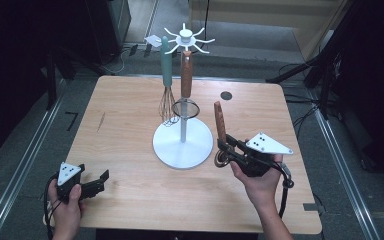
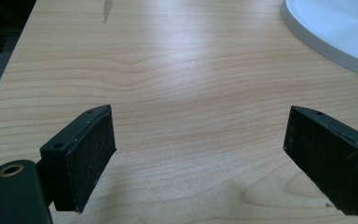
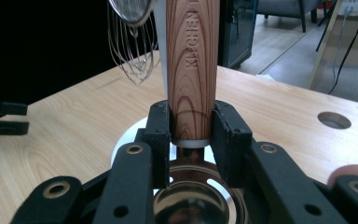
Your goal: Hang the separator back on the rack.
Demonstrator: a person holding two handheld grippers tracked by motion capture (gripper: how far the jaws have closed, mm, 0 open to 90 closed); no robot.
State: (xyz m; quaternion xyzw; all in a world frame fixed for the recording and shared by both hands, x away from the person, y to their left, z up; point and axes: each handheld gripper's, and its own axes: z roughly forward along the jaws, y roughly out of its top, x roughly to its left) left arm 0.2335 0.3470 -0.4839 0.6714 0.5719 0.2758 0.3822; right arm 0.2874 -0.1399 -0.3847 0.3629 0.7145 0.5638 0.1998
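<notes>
My right gripper [image 1: 223, 146] is shut on a wooden-handled utensil [image 1: 220, 121] and holds it upright just right of the white stand's base [image 1: 166, 146]. In the right gripper view the two pads [image 3: 158, 128] clamp the lower end of the wooden handle [image 3: 192, 60], and a shiny metal bowl [image 3: 191, 201] hangs below them. My left gripper [image 1: 99, 180] rests near the table's front left corner. Its jaws stand wide open over bare wood in the left gripper view [image 2: 200, 149], with nothing between them.
A green-handled whisk [image 1: 167, 75] and a wooden-handled strainer [image 1: 186, 77] hang from the hooks of the white stand [image 1: 184, 37] at the table's middle. A round cable hole [image 1: 225, 95] lies at the back right. Dark equipment surrounds the table.
</notes>
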